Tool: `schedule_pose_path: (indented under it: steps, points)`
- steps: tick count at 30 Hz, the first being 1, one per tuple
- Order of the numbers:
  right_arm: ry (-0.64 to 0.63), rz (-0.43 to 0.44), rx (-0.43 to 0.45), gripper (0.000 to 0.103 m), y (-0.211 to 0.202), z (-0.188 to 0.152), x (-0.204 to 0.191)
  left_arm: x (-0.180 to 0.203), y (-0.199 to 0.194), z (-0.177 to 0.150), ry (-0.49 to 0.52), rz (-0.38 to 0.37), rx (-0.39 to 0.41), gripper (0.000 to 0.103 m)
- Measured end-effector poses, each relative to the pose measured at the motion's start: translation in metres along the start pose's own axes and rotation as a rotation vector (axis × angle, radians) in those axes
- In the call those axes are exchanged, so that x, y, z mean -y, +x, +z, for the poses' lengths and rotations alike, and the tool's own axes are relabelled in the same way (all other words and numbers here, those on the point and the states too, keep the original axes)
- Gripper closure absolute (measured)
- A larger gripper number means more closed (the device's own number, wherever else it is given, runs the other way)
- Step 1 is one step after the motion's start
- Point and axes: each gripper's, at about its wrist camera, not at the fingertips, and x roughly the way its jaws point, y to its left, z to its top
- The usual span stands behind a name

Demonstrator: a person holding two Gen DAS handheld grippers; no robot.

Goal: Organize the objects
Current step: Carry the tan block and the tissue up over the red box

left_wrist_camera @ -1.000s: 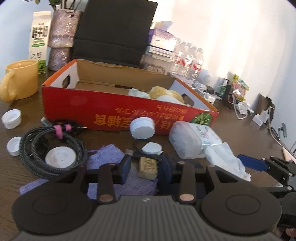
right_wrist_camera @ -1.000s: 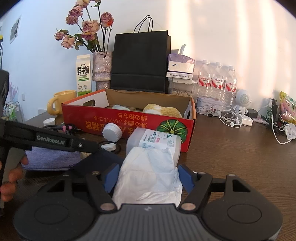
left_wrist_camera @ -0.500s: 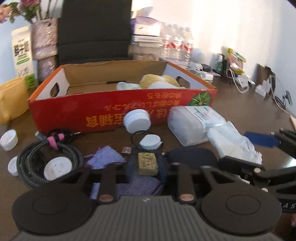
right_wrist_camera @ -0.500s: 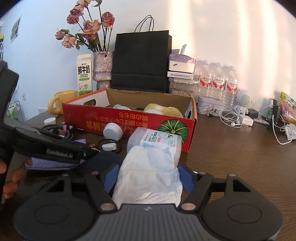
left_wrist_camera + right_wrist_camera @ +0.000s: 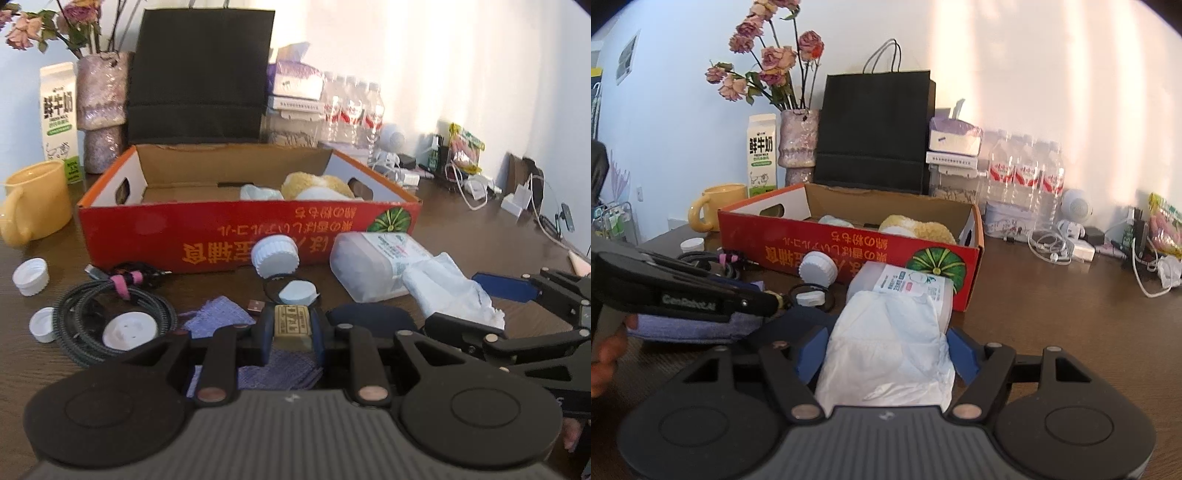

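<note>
My left gripper is shut on a small tan block with stamped lettering and holds it above a purple cloth. My right gripper has its blue pads either side of a white crumpled bag, without pressing it in. A clear pack of masks lies just beyond it. The red cardboard box stands open behind, with a yellow sponge and white items inside. The box also shows in the right wrist view.
On the table lie a coiled black cable, several white caps, a yellow mug and a dark pouch. Behind the box stand a milk carton, a flower vase, a black paper bag and water bottles. Chargers and cables lie at the right.
My left gripper closed on the tan block, lifted it off the cloth and drew back slightly. The right gripper has stayed in place around the white bag.
</note>
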Motion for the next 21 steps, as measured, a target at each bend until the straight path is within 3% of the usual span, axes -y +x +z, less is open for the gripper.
schedule_pose_path:
  steps: [13, 21]
  points:
    - [-0.031, -0.017, 0.077, 0.036, -0.015, 0.007, -0.004, -0.006, -0.033, 0.017, 0.000, 0.000, 0.092, 0.081]
    - [-0.077, -0.002, 0.164, 0.036, -0.020, 0.053, -0.009, -0.007, -0.044, 0.051, 0.017, -0.004, 0.177, 0.081]
